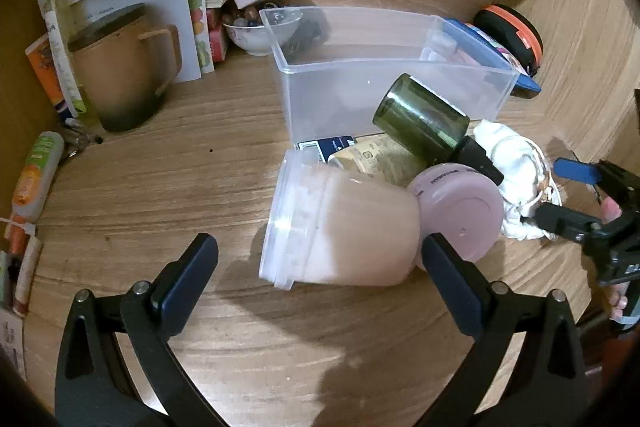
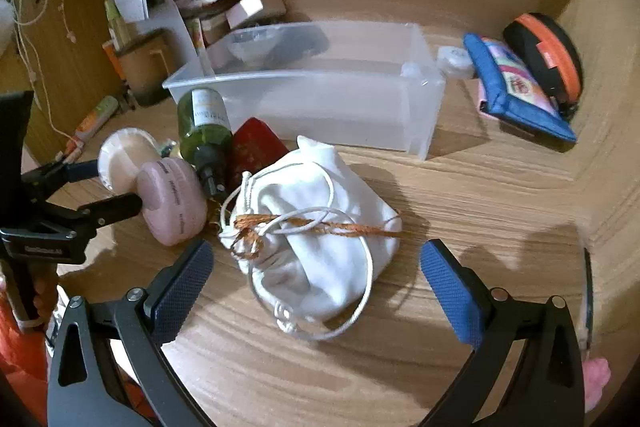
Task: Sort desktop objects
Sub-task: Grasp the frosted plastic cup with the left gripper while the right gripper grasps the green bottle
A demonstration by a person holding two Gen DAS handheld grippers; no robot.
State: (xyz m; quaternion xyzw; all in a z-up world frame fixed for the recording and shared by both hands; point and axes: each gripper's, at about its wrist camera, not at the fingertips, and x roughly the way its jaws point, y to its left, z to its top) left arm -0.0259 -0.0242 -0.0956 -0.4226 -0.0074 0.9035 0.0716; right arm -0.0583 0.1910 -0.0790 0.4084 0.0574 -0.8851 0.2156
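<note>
A clear plastic bin (image 1: pixel 384 67) (image 2: pixel 320 95) stands on the wooden desk. In front of it lie a frosted pink jar (image 1: pixel 344 231) (image 2: pixel 120 159) on its side, a pink round case (image 1: pixel 460 207) (image 2: pixel 172 199), a dark green spray bottle (image 1: pixel 424 119) (image 2: pixel 206 127), a red packet (image 2: pixel 256 147) and a white drawstring pouch (image 2: pixel 320 239) (image 1: pixel 508 167). My left gripper (image 1: pixel 320 275) is open, its fingers on either side of the jar's near end. My right gripper (image 2: pixel 316 279) is open around the near part of the pouch.
A tan lidded mug (image 1: pixel 124 67), papers, boxes and a small bowl (image 1: pixel 260 31) crowd the back left. A blue pouch (image 2: pixel 516 87) and a black-orange case (image 2: pixel 548 59) lie at the back right. A tube (image 1: pixel 36 175) lies at the left. Wooden walls enclose the desk.
</note>
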